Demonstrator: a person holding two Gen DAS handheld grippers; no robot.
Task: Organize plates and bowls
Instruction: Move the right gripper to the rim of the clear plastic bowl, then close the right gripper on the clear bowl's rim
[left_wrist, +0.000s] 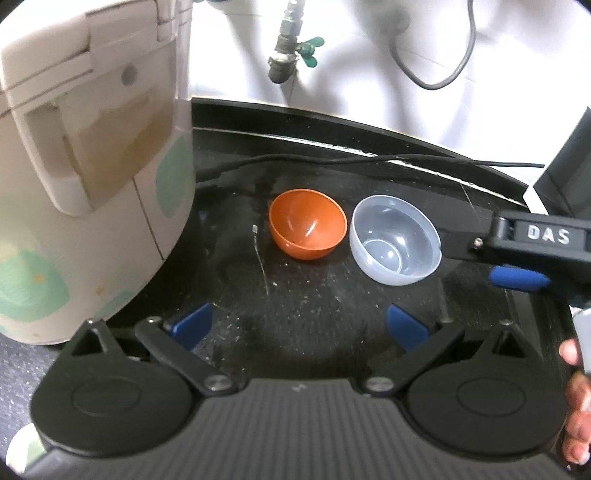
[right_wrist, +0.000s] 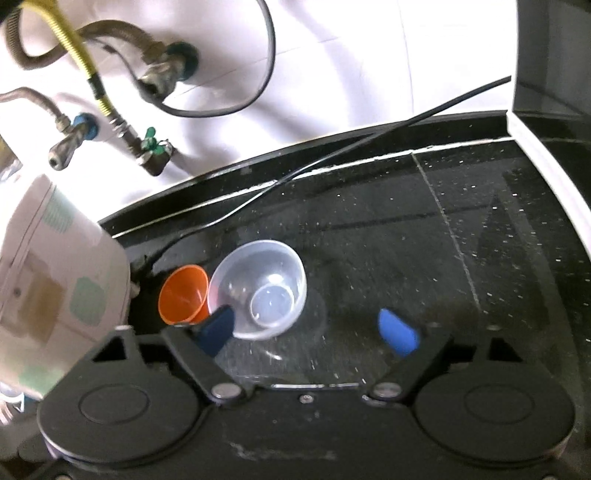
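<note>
Left tongs (left_wrist: 299, 325): spread, holding nothing, low over the black speckled counter (left_wrist: 314, 306). Right tongs (right_wrist: 306, 332): spread, holding nothing, left pad (right_wrist: 218, 326) overlapping the near rim of the clear bowl (right_wrist: 258, 288). Orange bowl (left_wrist: 307, 229): upright on the counter, just left of the clear bowl. Rice cooker (left_wrist: 85, 166): left. Black cable (right_wrist: 332, 158): behind. Valve (left_wrist: 291, 48): on the wall.
</note>
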